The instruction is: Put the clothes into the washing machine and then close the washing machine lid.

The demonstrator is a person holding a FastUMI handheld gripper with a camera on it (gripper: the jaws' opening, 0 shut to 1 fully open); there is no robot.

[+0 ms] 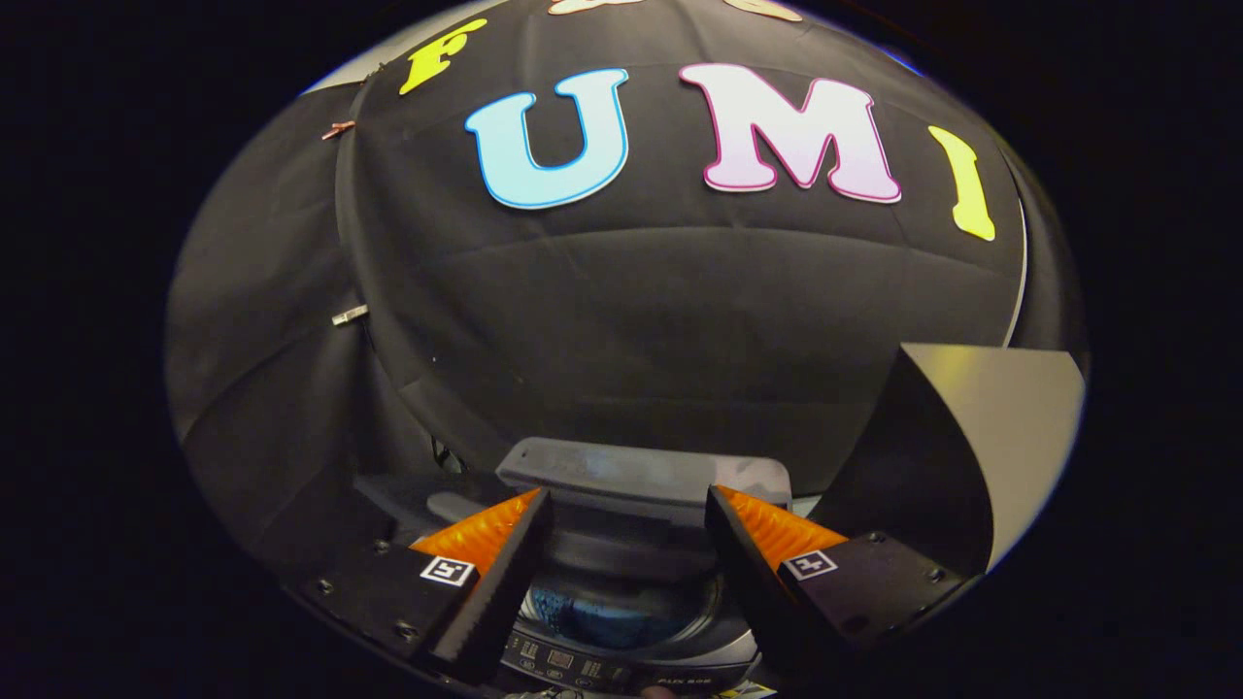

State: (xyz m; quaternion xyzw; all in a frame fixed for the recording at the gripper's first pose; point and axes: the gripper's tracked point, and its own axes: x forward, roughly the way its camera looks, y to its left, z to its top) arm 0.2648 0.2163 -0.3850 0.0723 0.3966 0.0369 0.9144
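Gripper (629, 510) fingers spread, empty, above washing machine (621, 621); raised lid (641, 476) looked stiff, light; best pushed at front edge

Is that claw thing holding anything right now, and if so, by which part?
Nothing is held. The gripper has its jaws spread apart with only open space between them, above the washing machine, whose lid stands raised just beyond them. Something blue lies inside the drum.
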